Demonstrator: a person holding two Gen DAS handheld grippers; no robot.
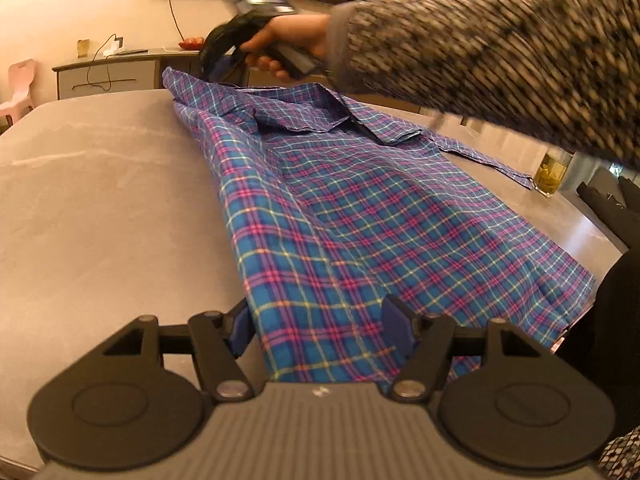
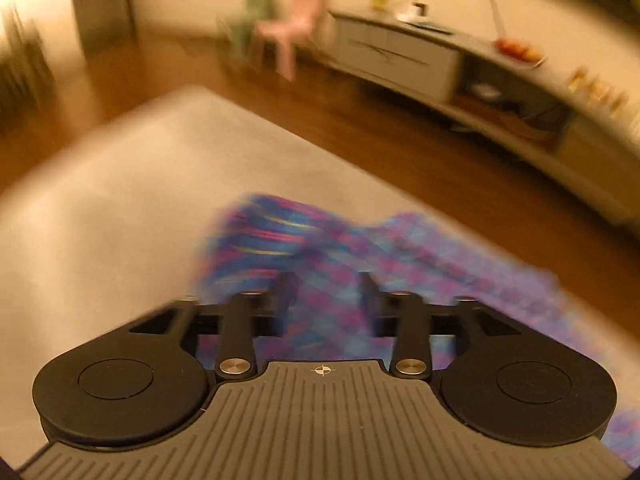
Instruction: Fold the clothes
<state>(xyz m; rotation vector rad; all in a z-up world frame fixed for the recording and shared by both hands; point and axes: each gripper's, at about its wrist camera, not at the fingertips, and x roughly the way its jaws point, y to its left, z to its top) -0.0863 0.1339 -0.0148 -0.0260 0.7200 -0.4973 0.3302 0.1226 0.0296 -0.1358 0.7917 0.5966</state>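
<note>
A blue, pink and yellow checked shirt [image 1: 360, 216] lies spread on a big grey table [image 1: 100, 200]. The table is the landmark here. The shirt runs from the near edge of the table to its far edge. The collar part is bunched up near the far edge, and one sleeve [image 1: 484, 156] stretches out flat to the right of it.

The left gripper [image 1: 316, 328] sits low at the near edge of the table. Its jaws are about half open. The bottom edge of the shirt lies between its two blue fingers [image 1: 394, 326]. The fingers stand on each side of the cloth, and it is hard to tell if they squeeze it.

The right gripper [image 1: 212, 68] is up at the far edge of the table, at the top corner of the shirt. A hand [image 1: 296, 36] in a speckled knit sleeve [image 1: 500, 56] holds it. In the right wrist view, its jaws are partly open, with shirt cloth below and between the fingers [image 2: 286, 296]. That view is blurred, so no one can tell if the fingers grip the cloth.

A glass [image 1: 554, 168] with yellow-green stuff inside stands on the table, just past the end of the sleeve. Beyond the table are a low cabinet [image 2: 400, 56] and a small pink chair [image 2: 296, 28].
</note>
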